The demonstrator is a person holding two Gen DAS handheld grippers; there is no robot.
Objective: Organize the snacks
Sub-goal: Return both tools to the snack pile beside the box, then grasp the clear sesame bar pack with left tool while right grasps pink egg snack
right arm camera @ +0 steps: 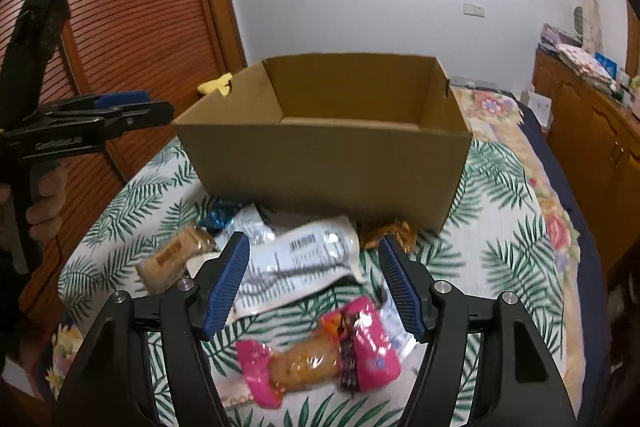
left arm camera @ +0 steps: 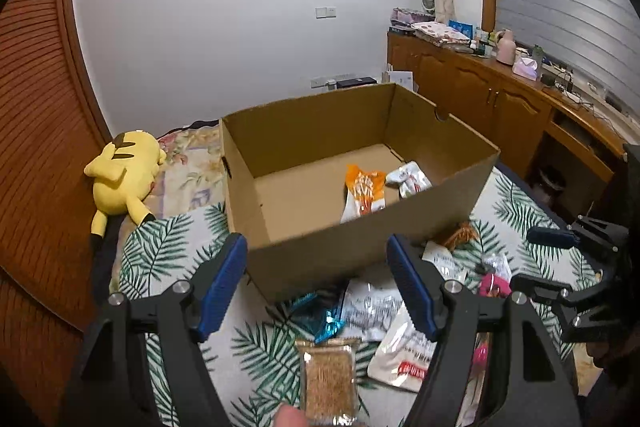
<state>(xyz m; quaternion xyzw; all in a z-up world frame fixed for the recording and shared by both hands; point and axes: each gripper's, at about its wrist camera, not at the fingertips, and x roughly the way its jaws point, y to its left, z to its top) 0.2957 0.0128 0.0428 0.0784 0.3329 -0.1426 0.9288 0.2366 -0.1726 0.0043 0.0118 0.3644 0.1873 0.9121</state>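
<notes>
An open cardboard box (left arm camera: 400, 223) stands on a leaf-print bedspread; it also shows in the right wrist view (right arm camera: 320, 163). Inside lie an orange snack packet (left arm camera: 364, 193) and a white packet (left arm camera: 410, 179). My left gripper (left arm camera: 316, 267) is open and empty, in front of the box's near wall, above a brown cracker pack (left arm camera: 330, 383). My right gripper (right arm camera: 314, 263) is open and empty above a pink-wrapped pastry (right arm camera: 320, 351) and a white packet (right arm camera: 296, 267). Several more snacks lie in front of the box: a tan bar (right arm camera: 172, 259), a teal packet (right arm camera: 218, 219) and an orange-brown packet (right arm camera: 390, 233).
A yellow plush toy (left arm camera: 120, 175) lies left of the box. A slatted wooden wardrobe (right arm camera: 132, 27) stands at the left. A wooden sideboard (left arm camera: 500, 95) with clutter runs along the right wall. The right gripper appears in the left wrist view (left arm camera: 576, 259).
</notes>
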